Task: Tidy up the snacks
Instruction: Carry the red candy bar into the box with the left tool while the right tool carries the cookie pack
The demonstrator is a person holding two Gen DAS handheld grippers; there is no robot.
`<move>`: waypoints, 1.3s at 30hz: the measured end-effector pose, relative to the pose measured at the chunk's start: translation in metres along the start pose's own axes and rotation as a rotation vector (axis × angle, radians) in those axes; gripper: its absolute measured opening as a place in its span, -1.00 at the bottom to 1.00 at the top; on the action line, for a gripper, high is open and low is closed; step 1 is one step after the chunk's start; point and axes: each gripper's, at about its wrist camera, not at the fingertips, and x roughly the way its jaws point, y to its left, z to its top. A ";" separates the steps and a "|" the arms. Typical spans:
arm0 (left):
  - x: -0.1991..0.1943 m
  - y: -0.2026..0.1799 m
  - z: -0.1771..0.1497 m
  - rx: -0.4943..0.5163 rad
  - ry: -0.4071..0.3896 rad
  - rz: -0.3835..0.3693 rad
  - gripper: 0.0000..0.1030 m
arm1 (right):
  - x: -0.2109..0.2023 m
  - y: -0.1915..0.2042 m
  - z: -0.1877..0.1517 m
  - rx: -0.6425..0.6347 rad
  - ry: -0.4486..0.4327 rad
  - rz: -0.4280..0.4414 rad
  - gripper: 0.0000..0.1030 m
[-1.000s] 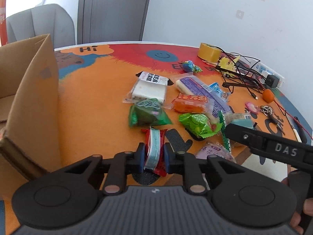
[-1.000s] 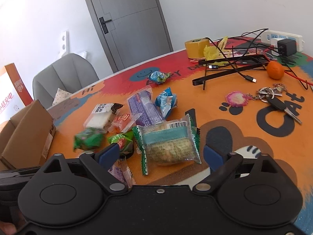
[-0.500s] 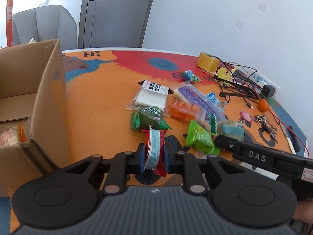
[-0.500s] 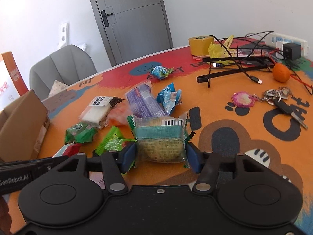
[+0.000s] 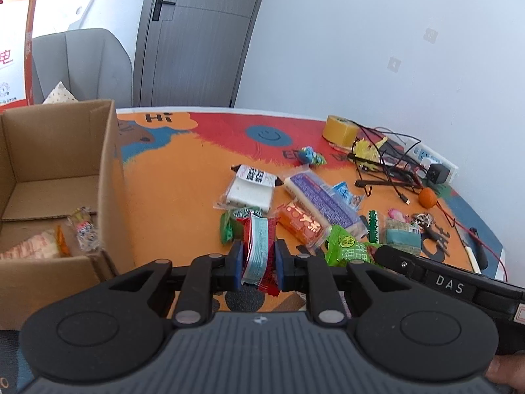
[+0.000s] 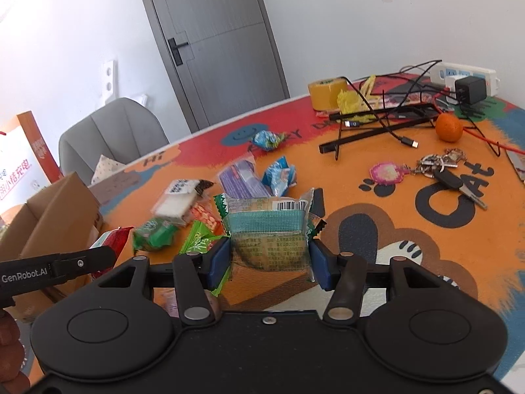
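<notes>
My left gripper (image 5: 259, 264) is shut on a red and white snack packet (image 5: 257, 249), held above the orange table just right of the open cardboard box (image 5: 110, 177). The box holds a few wrapped snacks (image 5: 83, 228). My right gripper (image 6: 269, 262) is shut on a green-edged cracker packet (image 6: 267, 226) and holds it off the table. Several loose snacks lie on the table: a white bar (image 5: 251, 188), a purple pack (image 5: 323, 202), an orange pack (image 5: 300, 223), green packs (image 5: 347, 249).
Tape roll (image 5: 339, 129), cables, a black stand (image 6: 380, 128) and a power strip (image 6: 466, 77) sit at the far right. An orange fruit (image 6: 449, 127), keys (image 6: 443, 167) and a pink charm (image 6: 387, 172) lie nearby. A grey chair (image 5: 75, 65) stands behind the box.
My right gripper closed on the cracker packet and lifted it. My left gripper rose with the red packet and moved left toward the box, whose inside now shows.
</notes>
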 end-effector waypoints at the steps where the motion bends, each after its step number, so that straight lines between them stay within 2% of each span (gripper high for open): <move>1: -0.003 0.000 0.001 -0.001 -0.007 0.001 -0.64 | -0.002 0.001 0.001 -0.001 -0.004 0.006 0.02; 14: -0.036 0.016 0.016 -0.022 -0.089 0.028 -0.64 | -0.012 0.029 0.009 -0.037 -0.045 0.059 0.02; 28: -0.045 0.033 0.015 -0.047 -0.098 0.044 -0.64 | 0.008 0.041 -0.012 -0.060 0.095 0.068 0.07; 32: -0.044 0.040 0.013 -0.060 -0.091 0.052 -0.64 | 0.011 0.047 -0.014 -0.071 0.110 0.072 0.27; 39: -0.046 0.046 0.014 -0.068 -0.093 0.064 -0.64 | 0.018 0.042 -0.012 -0.032 0.110 0.068 0.24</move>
